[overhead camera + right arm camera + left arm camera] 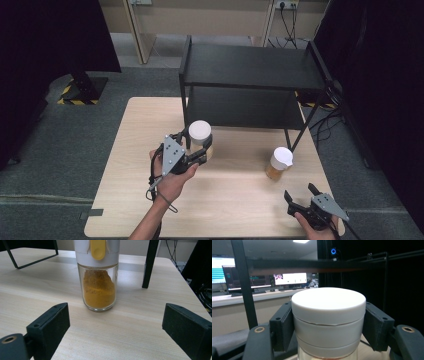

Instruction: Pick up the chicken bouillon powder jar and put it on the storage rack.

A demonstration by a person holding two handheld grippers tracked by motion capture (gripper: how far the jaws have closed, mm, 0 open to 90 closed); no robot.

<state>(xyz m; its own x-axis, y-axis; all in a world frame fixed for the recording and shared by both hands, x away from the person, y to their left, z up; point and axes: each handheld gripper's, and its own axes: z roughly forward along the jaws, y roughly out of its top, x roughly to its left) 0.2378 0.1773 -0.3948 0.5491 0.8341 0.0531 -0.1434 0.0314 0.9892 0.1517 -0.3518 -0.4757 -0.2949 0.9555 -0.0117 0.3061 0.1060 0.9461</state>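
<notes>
White-lidded jar [328,315] clamped between left gripper [196,150] jaws.

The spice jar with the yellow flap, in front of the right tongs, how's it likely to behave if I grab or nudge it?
The spice jar looks like clear glass, so probably rigid, smooth and breakable if dropped. It stands tall on a narrow base, so a nudge near its white cap could tip it. About half full of powder, it is likely fairly light.
</notes>
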